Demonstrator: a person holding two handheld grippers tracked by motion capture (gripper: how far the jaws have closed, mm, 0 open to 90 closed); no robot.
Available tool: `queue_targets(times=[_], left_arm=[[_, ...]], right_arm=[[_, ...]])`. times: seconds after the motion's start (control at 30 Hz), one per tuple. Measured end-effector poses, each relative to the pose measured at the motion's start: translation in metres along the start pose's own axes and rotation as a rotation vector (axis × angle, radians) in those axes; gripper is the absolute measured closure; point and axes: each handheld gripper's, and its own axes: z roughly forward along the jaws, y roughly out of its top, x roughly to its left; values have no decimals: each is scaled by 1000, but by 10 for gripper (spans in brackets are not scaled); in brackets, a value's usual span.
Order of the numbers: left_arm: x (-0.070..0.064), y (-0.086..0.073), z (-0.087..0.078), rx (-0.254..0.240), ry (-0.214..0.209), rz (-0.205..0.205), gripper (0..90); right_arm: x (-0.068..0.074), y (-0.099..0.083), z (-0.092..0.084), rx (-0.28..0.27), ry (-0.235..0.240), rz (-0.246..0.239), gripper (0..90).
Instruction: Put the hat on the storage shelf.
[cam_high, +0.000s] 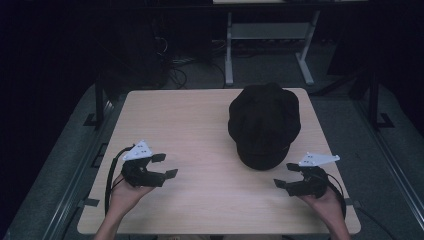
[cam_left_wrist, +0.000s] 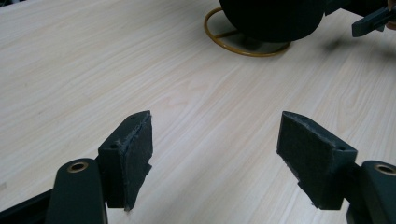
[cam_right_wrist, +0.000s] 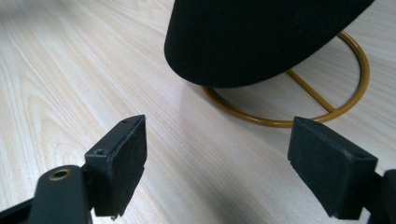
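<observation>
Black cloth cap perched on a brass-coloured wire stand, just ahead of the right gripper, well off to the far side of the left gripper. Both sets of jaws spread wide, empty. Probably light, soft, crushable; best pinched at the stiffer brim, lifted gently off the ring.

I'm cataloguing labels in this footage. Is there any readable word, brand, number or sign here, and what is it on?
None can be read: the black hat, its gold stand, the table and both grippers, left and right, show no lettering.
</observation>
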Motion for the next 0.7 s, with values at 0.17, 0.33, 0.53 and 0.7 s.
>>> queue_targets(times=[0.17, 0.33, 0.53, 0.7], left_arm=[[0, -10, -4, -11, 18, -5, 259], [2, -21, -4, 4, 21, -4, 256], [4, -31, -6, -15, 27, -10, 255], [8, -41, -5, -10, 27, -24, 253]], right_arm=[[1, 0, -1, -1, -5, -6, 194], [2, 0, -2, 2, -7, -7, 194], [1, -2, -3, 5, -11, 1, 194], [3, -2, -4, 2, -4, -2, 195]])
